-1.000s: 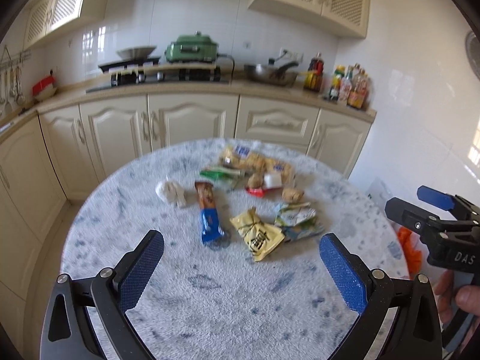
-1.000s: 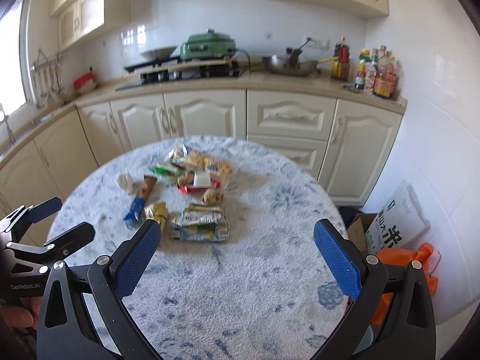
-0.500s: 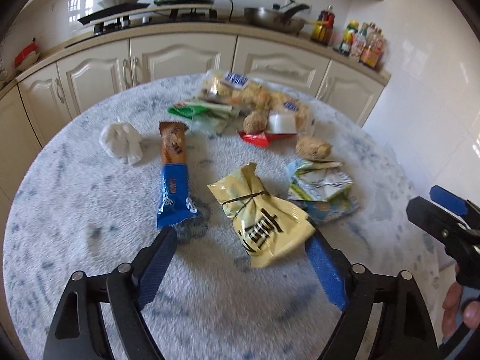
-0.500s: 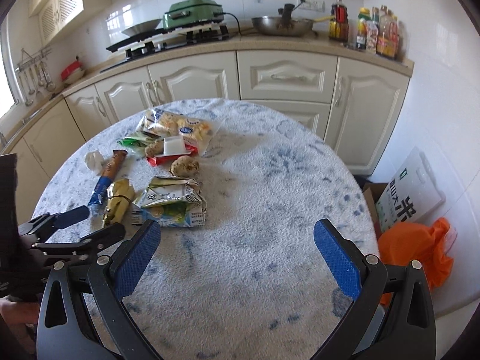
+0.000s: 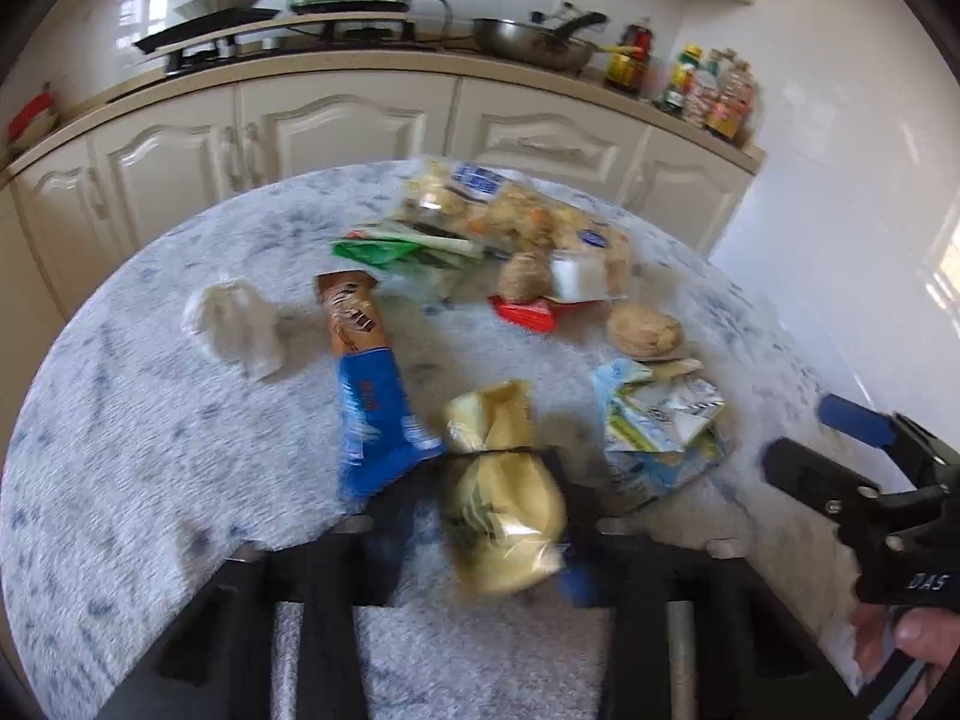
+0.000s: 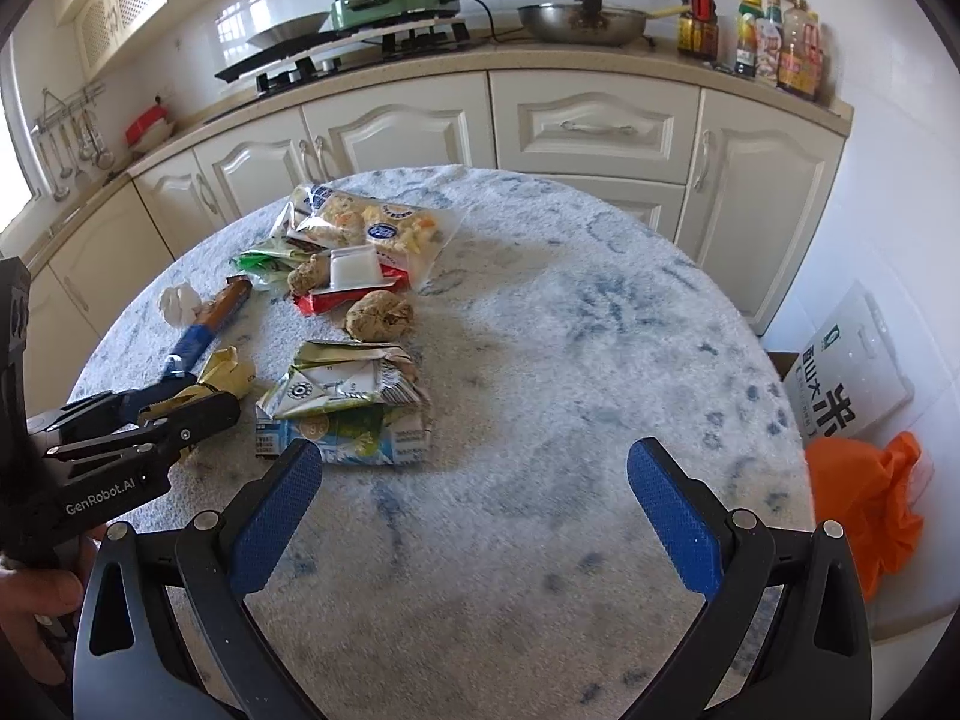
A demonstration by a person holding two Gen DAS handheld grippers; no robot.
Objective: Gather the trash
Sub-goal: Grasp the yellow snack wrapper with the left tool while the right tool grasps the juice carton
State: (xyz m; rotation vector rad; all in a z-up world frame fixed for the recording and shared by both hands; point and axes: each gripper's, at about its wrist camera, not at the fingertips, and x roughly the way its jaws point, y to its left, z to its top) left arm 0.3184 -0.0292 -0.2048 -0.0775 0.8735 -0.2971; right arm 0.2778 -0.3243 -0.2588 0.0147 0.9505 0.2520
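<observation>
Snack wrappers lie on the round table point(image 6: 570, 372). My left gripper point(image 5: 489, 516) is shut on the yellow wrapper point(image 5: 501, 510), which bulges between the jaws; it also shows in the right wrist view point(image 6: 225, 372). Beside it lie a blue and brown bar wrapper point(image 5: 366, 372), a green and white packet point(image 5: 660, 426), a crumpled white tissue point(image 5: 237, 324), a round biscuit point(image 5: 645, 330), and a clear snack bag point(image 5: 510, 216). My right gripper point(image 6: 474, 516) is open and empty above the near table, right of the green and white packet point(image 6: 348, 402).
Kitchen cabinets point(image 6: 600, 126) and a counter with a stove, wok and bottles stand behind the table. An orange bag point(image 6: 870, 510) and a white carton point(image 6: 846, 360) sit on the floor at the right.
My left gripper has moved forward and closed on the yellow wrapper. My right gripper has moved closer over the table and stays open.
</observation>
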